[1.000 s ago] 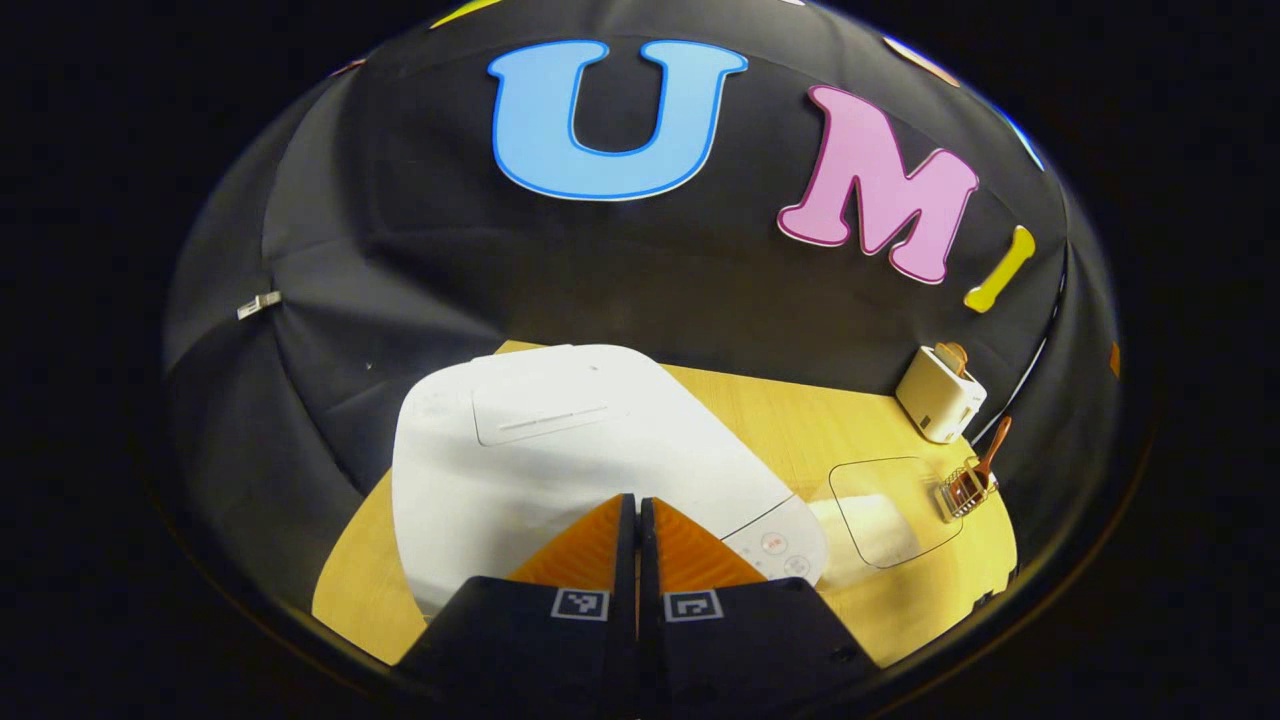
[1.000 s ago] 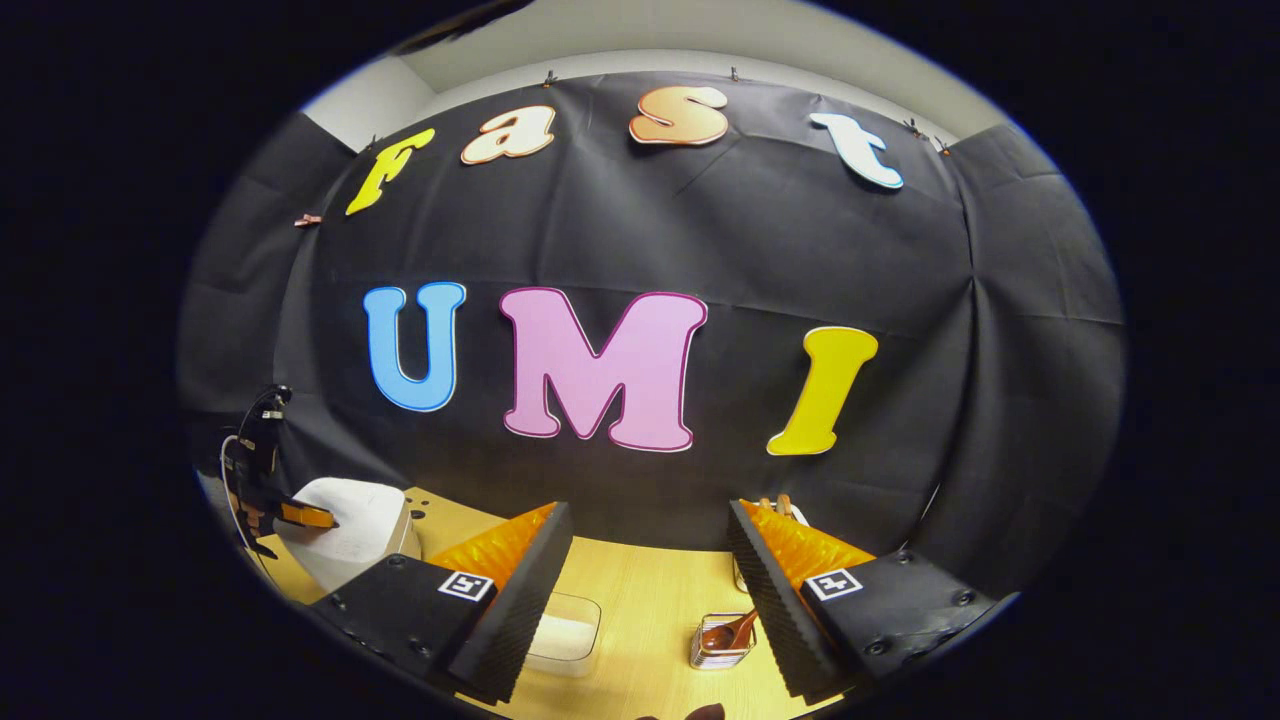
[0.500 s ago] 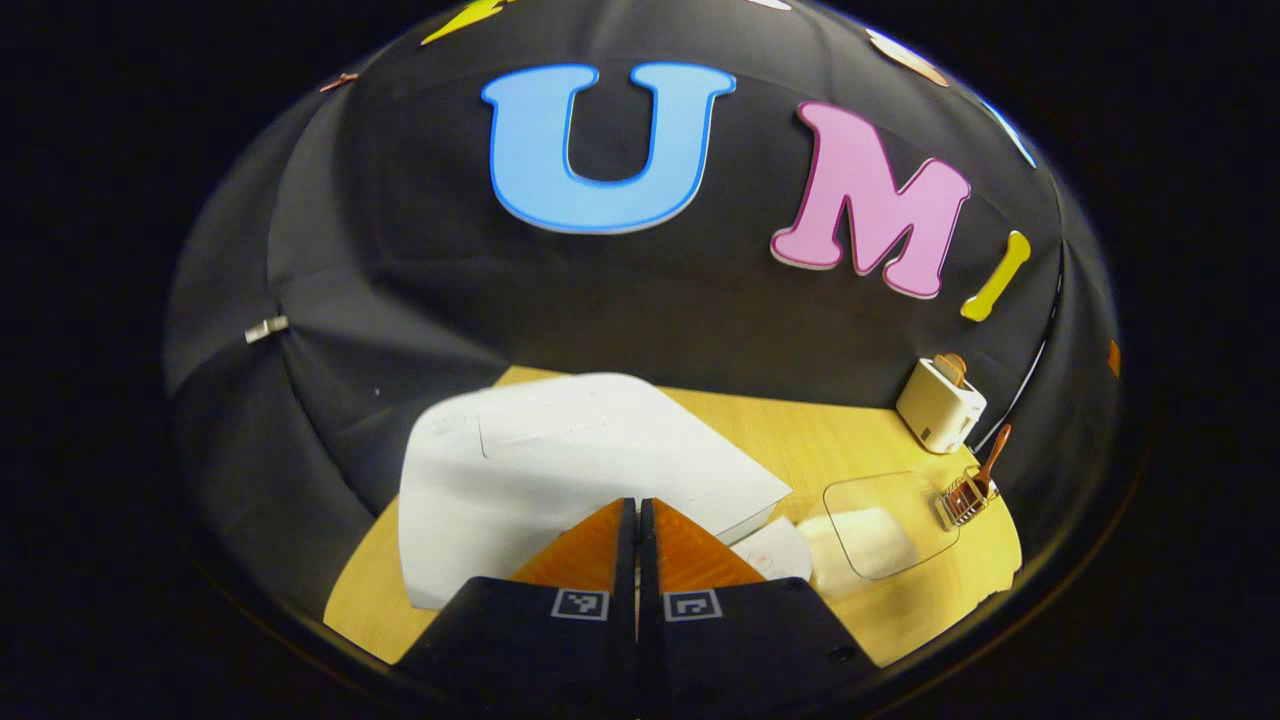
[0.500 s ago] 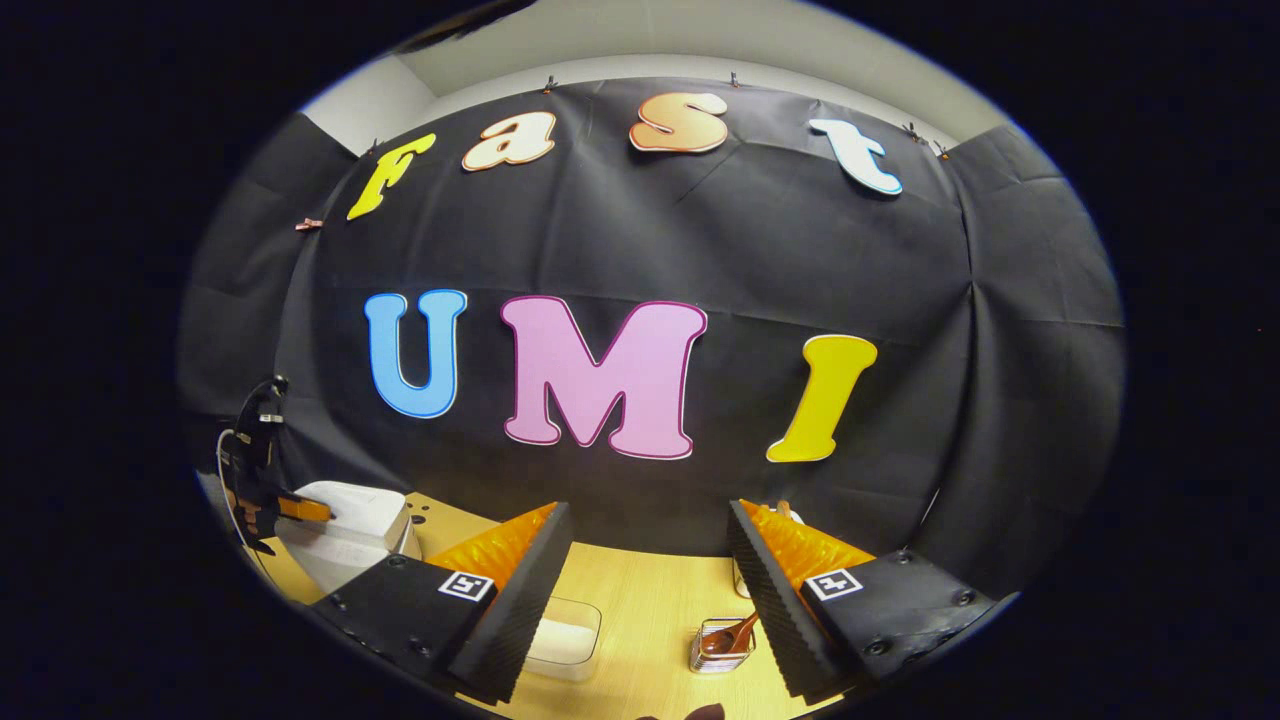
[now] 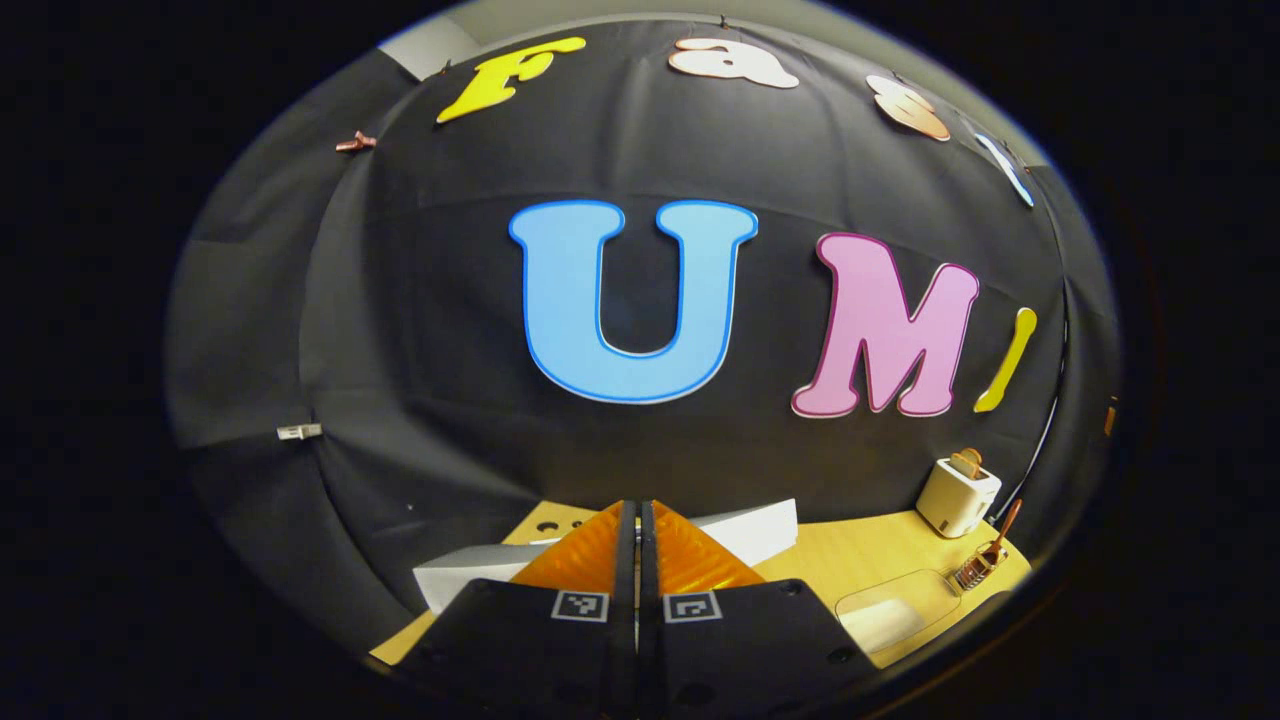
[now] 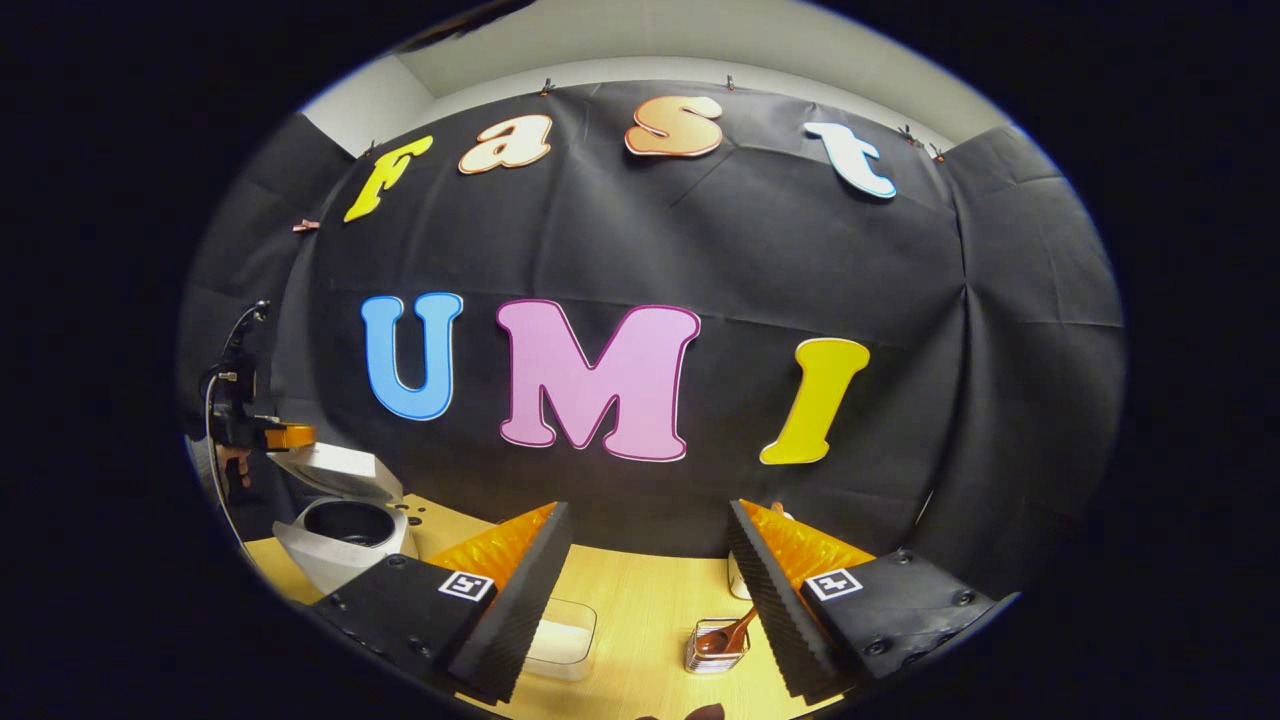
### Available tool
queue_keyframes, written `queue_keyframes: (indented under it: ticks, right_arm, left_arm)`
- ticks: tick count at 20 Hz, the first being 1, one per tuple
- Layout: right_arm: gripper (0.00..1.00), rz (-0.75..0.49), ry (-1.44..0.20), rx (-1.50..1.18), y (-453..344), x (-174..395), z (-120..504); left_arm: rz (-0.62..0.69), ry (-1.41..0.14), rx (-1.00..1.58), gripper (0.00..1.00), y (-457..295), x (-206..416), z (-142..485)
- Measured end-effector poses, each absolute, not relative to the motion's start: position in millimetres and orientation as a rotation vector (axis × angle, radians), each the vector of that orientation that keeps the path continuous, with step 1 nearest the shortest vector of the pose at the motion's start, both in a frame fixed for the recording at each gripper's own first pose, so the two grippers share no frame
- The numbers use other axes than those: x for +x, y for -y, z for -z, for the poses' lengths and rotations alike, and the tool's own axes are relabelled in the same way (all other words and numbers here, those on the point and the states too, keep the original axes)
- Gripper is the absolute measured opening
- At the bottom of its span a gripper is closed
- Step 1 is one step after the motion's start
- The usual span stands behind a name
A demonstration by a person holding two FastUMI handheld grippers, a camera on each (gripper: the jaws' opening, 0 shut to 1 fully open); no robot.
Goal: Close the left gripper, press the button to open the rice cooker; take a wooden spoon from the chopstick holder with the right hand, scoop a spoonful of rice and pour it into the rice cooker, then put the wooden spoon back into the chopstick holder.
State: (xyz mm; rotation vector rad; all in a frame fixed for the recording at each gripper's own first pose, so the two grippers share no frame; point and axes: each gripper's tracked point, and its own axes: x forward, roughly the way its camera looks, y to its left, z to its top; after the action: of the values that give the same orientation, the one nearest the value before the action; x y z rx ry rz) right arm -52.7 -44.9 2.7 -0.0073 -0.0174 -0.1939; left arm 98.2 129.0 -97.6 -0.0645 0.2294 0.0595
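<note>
The white rice cooker [image 6: 335, 535] stands at the table's left end, its lid [image 6: 335, 468] swung up and the dark pot showing. In the left gripper view the raised lid [image 5: 745, 530] lies just past my left gripper [image 5: 637, 515], which is shut with nothing between its fingers. The right gripper view shows that left gripper [image 6: 285, 436] above the lid, held by a hand. My right gripper [image 6: 648, 540] is open above the table. Between its fingers, farther off, the wooden spoon [image 6: 733, 633] leans in the wire chopstick holder [image 6: 712, 645]. A clear box of rice [image 6: 563, 638] sits to the holder's left.
A small cream toaster [image 5: 957, 494] stands at the back of the wooden table [image 6: 640, 610], near the chopstick holder [image 5: 978, 568] and a black cable on the cloth wall. The rice box [image 5: 890, 612] lies between cooker and holder.
The cooker's lid has sprung open and risen. My left gripper has lifted and tilted upward, away from the button. The right gripper has barely moved.
</note>
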Motion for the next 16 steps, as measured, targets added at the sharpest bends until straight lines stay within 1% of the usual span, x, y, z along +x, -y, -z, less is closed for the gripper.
queue_keyframes:
  ticks: [4,9,12,14,15,16]
  right_arm:
    - [0.96,0.203,0.02,-0.01,46,-55,-3]
    - [0.97,0.204,0.013,-0.008,48,-54,-1]
    - [0.97,0.206,0.001,0.011,50,-53,5]
    - [0.97,0.208,-0.007,0.022,57,-54,10]
    - [0.97,0.21,-0.014,0.028,60,-54,14]
    - [0.97,0.212,-0.022,0.033,64,-54,19]
  left_arm:
    - [-0.076,-0.173,-0.056,0.06,-131,91,83]
    - [-0.073,-0.162,-0.069,0.06,-123,76,70]
    - [-0.048,-0.149,-0.088,0.06,-107,64,62]
    - [-0.01,-0.143,-0.097,0.12,-91,58,57]
    - [-0.006,-0.14,-0.098,0.32,-86,55,54]
    - [-0.001,-0.14,-0.1,0.48,-82,55,53]
